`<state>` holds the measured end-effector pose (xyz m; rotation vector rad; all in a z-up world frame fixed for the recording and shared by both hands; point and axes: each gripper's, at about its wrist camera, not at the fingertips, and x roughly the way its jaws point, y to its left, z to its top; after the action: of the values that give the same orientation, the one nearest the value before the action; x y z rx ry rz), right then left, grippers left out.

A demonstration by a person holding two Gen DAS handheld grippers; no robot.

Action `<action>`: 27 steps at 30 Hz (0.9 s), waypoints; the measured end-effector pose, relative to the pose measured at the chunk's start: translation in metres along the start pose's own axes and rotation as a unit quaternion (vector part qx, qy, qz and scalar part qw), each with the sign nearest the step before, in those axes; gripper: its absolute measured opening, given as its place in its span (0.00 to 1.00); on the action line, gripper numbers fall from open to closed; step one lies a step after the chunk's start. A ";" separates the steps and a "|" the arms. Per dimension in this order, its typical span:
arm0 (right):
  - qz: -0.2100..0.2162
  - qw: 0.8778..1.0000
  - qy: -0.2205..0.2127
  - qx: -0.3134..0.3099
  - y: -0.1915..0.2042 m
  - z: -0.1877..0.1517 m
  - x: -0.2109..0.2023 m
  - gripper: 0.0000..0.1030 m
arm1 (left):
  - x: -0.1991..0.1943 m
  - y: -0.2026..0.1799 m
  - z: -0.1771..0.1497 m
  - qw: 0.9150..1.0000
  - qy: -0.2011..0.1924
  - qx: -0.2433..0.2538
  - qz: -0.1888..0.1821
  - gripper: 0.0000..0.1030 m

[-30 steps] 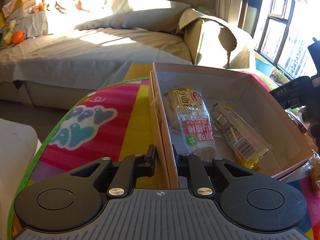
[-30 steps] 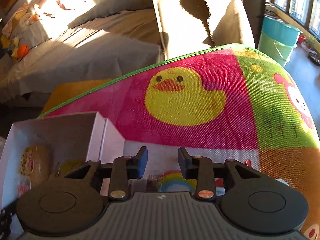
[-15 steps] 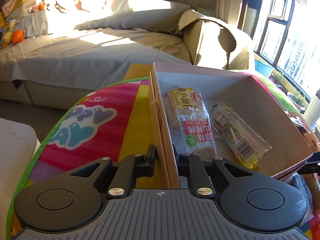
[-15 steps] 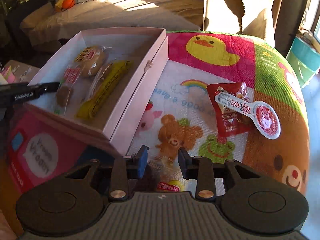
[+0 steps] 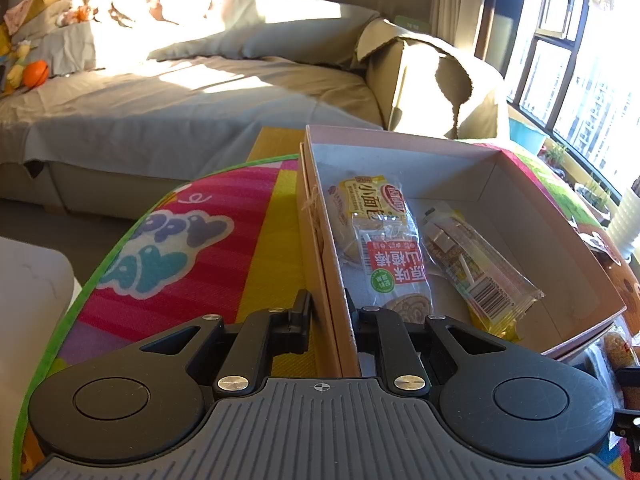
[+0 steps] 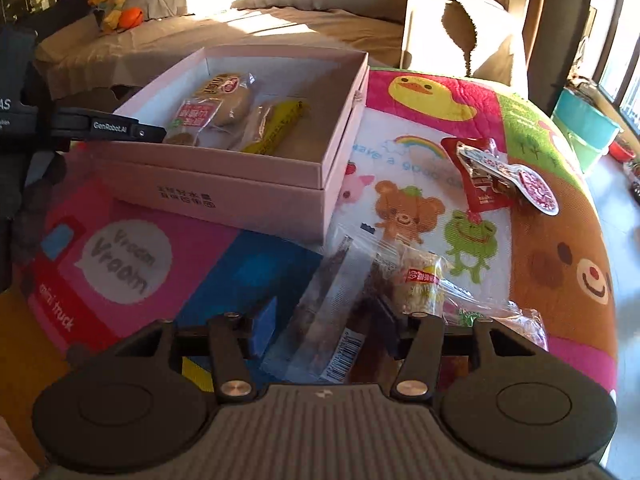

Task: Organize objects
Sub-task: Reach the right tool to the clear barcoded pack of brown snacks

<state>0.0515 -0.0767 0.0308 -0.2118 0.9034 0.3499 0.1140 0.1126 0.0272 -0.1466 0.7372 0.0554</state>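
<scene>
A pink open box (image 5: 568, 248) (image 6: 224, 196) lies on a colourful play mat. In it lie a bread packet (image 5: 360, 204), a red-labelled snack bar (image 5: 394, 272) and a yellow bar packet (image 5: 480, 276). My left gripper (image 5: 329, 312) is shut on the box's near left wall. My right gripper (image 6: 326, 320) is open, its fingers on either side of a clear snack bar packet (image 6: 332, 312) lying on the mat. A second clear packet with a red label (image 6: 420, 280) lies beside it. A red pouch with a round white-and-red tag (image 6: 500, 176) lies farther right.
The play mat (image 6: 560, 264) covers a round-edged surface that drops off at the right and near left. A covered sofa (image 5: 180, 100) stands behind, with windows at the right. The left gripper's body (image 6: 100, 128) shows at the box's left side.
My right gripper has come down and forward over the clear snack packets, and its fingers have spread wider. The left gripper and the box have not moved.
</scene>
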 end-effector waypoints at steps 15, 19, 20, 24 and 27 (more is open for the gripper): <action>0.014 0.997 -0.032 0.072 -0.015 -0.030 -0.031 0.62 | 0.005 -0.001 -0.002 1.000 0.002 0.001 0.004 0.15; 0.012 0.995 -0.041 0.087 -0.014 -0.041 -0.038 0.75 | 0.004 -0.001 -0.003 1.000 0.001 -0.003 0.003 0.15; 0.009 0.995 -0.042 0.088 -0.013 -0.043 -0.039 0.76 | 0.004 0.000 -0.002 1.000 0.001 -0.003 0.003 0.15; 0.009 0.994 -0.033 0.105 -0.015 -0.047 -0.032 0.82 | 0.004 0.000 -0.002 1.000 0.001 -0.004 0.002 0.15; 0.016 0.992 -0.030 0.123 -0.013 -0.049 -0.024 0.94 | 0.004 0.000 -0.003 1.000 0.001 -0.005 0.000 0.15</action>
<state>0.0074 -0.1093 0.0208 0.0399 0.8830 0.2703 0.1148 0.1127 0.0229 -0.1557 0.7381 0.0584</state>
